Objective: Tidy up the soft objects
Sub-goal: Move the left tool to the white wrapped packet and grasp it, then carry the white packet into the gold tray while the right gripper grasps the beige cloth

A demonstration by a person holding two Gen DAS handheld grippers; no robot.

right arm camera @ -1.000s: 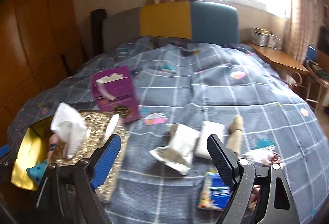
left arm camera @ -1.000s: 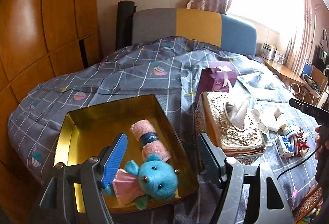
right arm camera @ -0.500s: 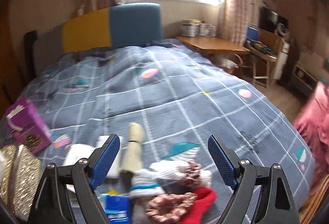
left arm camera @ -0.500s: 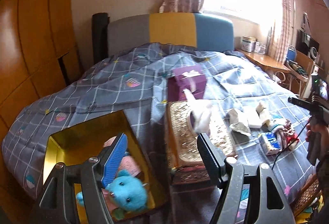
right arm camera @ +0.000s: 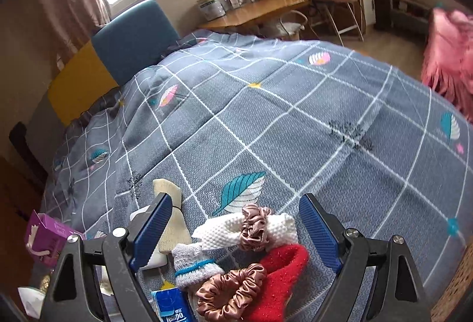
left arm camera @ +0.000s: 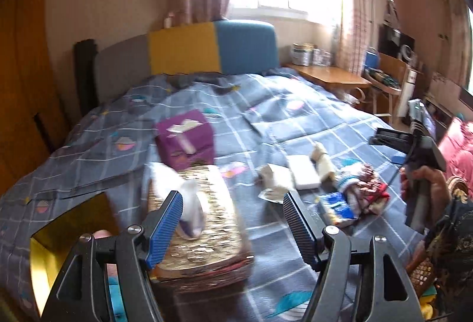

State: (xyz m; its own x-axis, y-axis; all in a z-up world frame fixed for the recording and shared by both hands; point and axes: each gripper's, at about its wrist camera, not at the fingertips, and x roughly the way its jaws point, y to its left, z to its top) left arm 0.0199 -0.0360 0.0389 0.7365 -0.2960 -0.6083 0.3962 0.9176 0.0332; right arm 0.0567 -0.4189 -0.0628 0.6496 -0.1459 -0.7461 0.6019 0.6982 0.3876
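The left tongs [left arm camera: 233,221] hang with their blue pads wide apart and nothing between them, tilted down over the near edge of the bed [left arm camera: 266,121]. Just beyond them a gold tissue box [left arm camera: 201,221] lies on the grey checked quilt with a white tissue [left arm camera: 192,212] sticking up from it, blurred. Behind it stands a purple carton [left arm camera: 186,141]. At the near left corner of the bed a yellow tray [left arm camera: 41,260] shows only in part, its contents hidden behind the tongs. Toward the near right edge lie a white pad [left arm camera: 303,174], a beige sock [left arm camera: 322,162], a blue tissue pack [left arm camera: 338,208] and a heap of soft things [left arm camera: 366,189]. Past them a hand [left arm camera: 425,189] grips the handle of the right tongs at the right side of the view.

From the right wrist, the right tongs [right arm camera: 236,230] also stand wide apart, empty, poised over that heap at the near edge of the bed. Between the pads lie a white waffle cloth [right arm camera: 224,230] with a pink satin scrunchie [right arm camera: 254,227] around its middle, a red sock [right arm camera: 280,265], a copper scrunchie [right arm camera: 230,292] touching the red sock, and a grey sock [right arm camera: 192,265] with a blue band. The beige sock [right arm camera: 174,221] lies just behind the left pad. The blue tissue pack [right arm camera: 171,307] sits at the bottom edge, and the purple carton [right arm camera: 47,236] is off to the left.
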